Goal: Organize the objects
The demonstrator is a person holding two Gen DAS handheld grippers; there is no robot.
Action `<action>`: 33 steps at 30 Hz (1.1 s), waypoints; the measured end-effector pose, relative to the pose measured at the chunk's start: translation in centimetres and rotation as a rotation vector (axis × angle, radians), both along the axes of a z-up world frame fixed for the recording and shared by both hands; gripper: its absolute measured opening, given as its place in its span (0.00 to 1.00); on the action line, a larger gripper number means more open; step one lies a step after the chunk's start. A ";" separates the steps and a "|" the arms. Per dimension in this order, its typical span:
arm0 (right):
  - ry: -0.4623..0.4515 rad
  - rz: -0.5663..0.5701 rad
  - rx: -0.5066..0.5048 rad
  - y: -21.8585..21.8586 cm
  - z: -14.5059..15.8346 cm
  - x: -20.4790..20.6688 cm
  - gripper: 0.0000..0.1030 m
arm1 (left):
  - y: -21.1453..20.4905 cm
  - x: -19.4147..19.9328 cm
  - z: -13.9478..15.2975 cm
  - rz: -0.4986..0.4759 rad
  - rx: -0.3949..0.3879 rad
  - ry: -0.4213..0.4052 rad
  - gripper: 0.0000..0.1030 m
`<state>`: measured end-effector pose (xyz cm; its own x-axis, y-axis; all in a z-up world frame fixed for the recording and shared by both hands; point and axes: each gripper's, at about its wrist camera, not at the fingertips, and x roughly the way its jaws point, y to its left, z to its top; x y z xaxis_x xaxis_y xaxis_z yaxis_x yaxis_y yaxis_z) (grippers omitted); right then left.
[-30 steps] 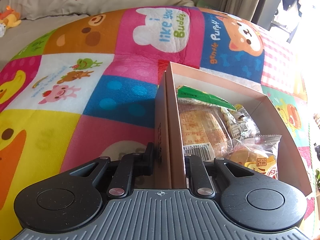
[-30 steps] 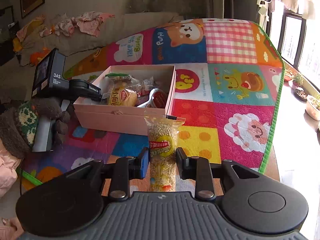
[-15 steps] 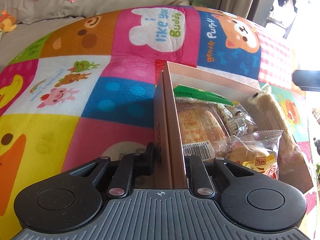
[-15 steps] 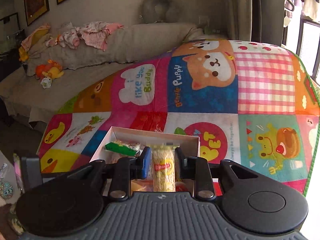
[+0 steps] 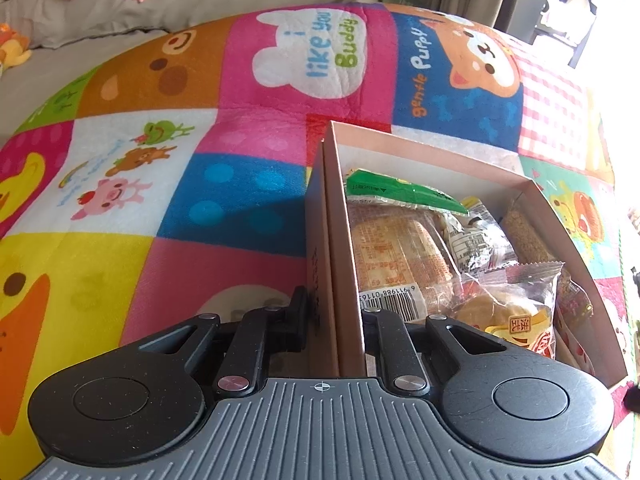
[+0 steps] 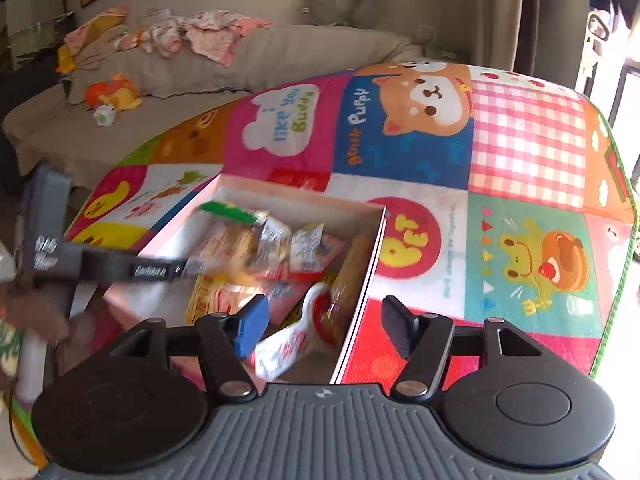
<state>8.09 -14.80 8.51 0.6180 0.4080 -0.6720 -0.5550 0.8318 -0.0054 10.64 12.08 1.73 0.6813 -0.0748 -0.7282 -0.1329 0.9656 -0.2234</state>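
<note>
While your left gripper (image 5: 335,316) is clamping the near wall of the pink box (image 5: 420,152), snack packets are lying inside it on the play mat (image 5: 168,128). Your right gripper (image 6: 324,320) is hanging empty over the box, jaws just opening wide, the grain packet (image 6: 348,268) resting inside.

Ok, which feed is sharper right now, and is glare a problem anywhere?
Left wrist view is crisp: the barcode in the pink box reads clearly, though the window side blows out white. Right wrist view is motion-smeared over the snack packets.
</note>
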 end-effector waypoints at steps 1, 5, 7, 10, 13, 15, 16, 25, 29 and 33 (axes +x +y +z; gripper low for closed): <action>0.007 0.012 0.002 -0.5 -0.6 -0.7 0.68 | -0.5 0.6 0.1 -0.012 -0.003 0.013 0.16; 0.011 -0.022 -0.047 -1.6 -4.4 -1.4 0.71 | -3.2 4.4 0.4 -0.105 -0.008 0.050 0.19; 0.036 -0.055 -0.040 -1.9 -5.9 0.0 0.70 | -5.0 6.7 0.3 -0.182 0.086 0.039 0.18; -0.038 -0.143 -0.045 -2.2 -6.8 2.0 0.71 | -6.2 8.9 0.1 -0.212 0.218 0.017 0.32; -0.086 -0.206 -0.037 -2.4 -7.0 3.6 0.71 | -5.8 9.6 -0.3 -0.180 0.265 -0.018 0.43; -0.081 -0.205 -0.005 -2.5 -7.1 4.3 0.71 | -5.0 9.9 -0.7 -0.147 0.237 -0.055 0.45; -0.081 -0.197 0.007 -2.5 -7.1 4.5 0.71 | -4.7 10.1 -0.8 -0.126 0.216 -0.066 0.44; -0.113 -0.298 0.007 -3.7 -7.2 2.0 1.00 | -3.5 3.5 3.9 -0.089 0.170 -0.145 0.46; -0.060 -0.298 0.011 -4.1 -7.6 -1.0 1.00 | -3.8 -4.6 5.6 -0.061 0.140 -0.298 0.42; -0.007 -0.278 -0.014 -3.0 -9.0 -3.4 1.00 | -6.8 -10.0 3.0 -0.137 0.138 -0.288 0.43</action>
<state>4.73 -17.84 -0.50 0.7100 0.2128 -0.6712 -0.3051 0.9521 -0.0208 0.59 5.31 4.78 0.8506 -0.0934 -0.5175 0.0491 0.9939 -0.0985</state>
